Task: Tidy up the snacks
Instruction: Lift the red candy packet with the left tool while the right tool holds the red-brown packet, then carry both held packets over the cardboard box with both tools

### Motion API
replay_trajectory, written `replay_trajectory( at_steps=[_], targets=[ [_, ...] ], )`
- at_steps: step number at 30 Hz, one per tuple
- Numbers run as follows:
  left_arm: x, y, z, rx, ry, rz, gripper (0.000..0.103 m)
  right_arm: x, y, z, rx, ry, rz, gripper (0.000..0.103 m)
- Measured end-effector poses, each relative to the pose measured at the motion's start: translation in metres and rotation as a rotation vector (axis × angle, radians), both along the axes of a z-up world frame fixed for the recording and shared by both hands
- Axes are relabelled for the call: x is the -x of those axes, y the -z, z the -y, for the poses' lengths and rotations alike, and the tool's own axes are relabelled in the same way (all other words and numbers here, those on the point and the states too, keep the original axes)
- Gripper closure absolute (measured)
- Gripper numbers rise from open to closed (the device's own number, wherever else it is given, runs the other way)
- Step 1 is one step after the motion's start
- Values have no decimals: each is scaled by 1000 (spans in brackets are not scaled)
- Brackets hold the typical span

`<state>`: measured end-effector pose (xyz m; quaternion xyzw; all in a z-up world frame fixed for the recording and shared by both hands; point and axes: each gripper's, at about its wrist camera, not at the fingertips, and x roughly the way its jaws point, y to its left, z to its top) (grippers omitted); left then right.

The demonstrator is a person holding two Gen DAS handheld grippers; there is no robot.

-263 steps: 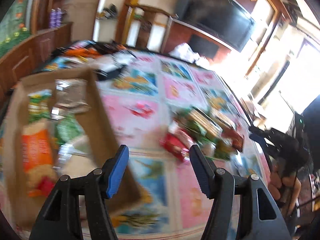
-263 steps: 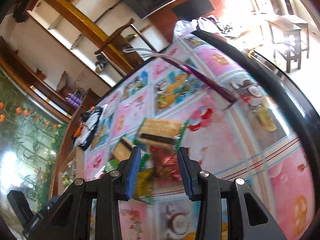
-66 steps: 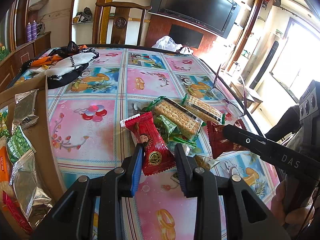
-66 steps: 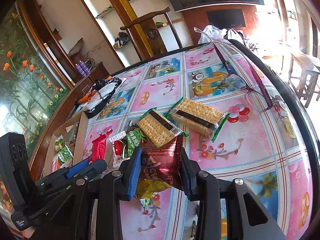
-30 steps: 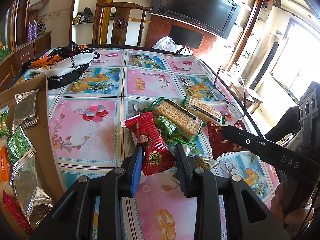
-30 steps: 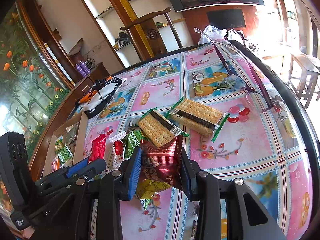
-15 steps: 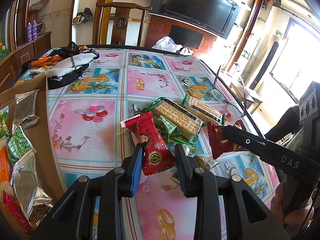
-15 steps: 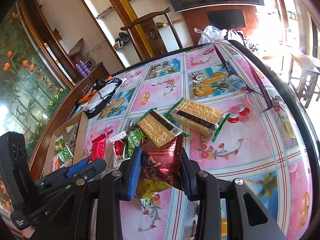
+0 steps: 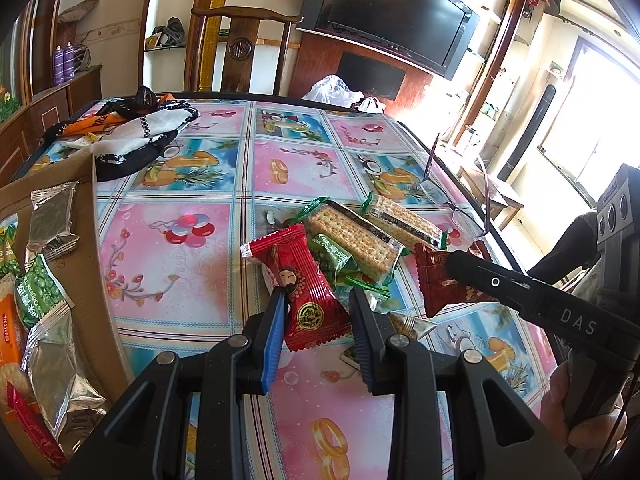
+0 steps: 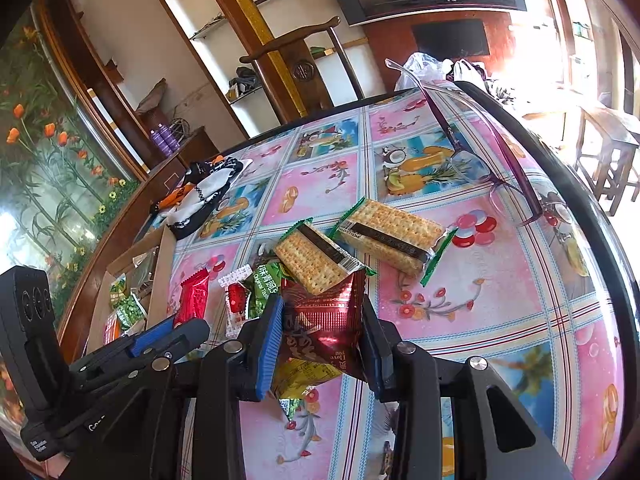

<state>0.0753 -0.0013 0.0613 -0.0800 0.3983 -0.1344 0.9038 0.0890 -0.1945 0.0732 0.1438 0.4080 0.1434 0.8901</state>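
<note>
The left tongs (image 9: pixel 317 316) are clamped on a bright red snack packet (image 9: pixel 307 292), their blue-lined pads pressing its lower sides while its top end points away toward the pile of snacks in the middle of the tabletop (image 9: pixel 168 248). The right tongs (image 10: pixel 322 330) are clamped on a dark red foil packet (image 10: pixel 325 320), pinched from both sides, with a yellow-green packet (image 10: pixel 304 378) lying just below it on the patterned cloth. In the left wrist view the right tongs come in from the right edge, held by a hand (image 9: pixel 576 412), and the dark red foil packet sits at their tip beside the pile. Just beyond the two held packets lie two clear-wrapped cracker packs (image 10: pixel 390 236), side by side and overlapping the heap, and a small green pea packet (image 10: pixel 267 286) is tucked between the bright red snack packet and the nearer cracker pack. A cardboard box (image 9: pixel 86 208) stands at the left edge of the tabletop, already holding silver, green and orange packets. A pair of purple-framed glasses (image 10: pixel 496 168) rests near the right rim of the tabletop, well apart from the snacks, and a heap of black, white and orange cloth (image 9: pixel 128 136) lies at the far left corner. Behind the tabletop stand a wooden chair (image 9: pixel 240 48) and a dark television (image 9: pixel 392 20)
</note>
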Motion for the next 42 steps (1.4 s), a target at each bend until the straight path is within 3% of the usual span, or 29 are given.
replay_trajectory(
  at_steps=[14, 28, 42],
  targets=[
    [4, -15, -18, 38, -33, 32, 73, 3, -5, -4, -12, -22, 33, 65],
    [11, -28, -51, 78, -84, 73, 73, 21, -2, -59, 16, -167, 104, 64],
    [14, -37, -96, 120, -176, 101, 73, 32, 2, -92, -10, -201, 104, 64]
  ],
)
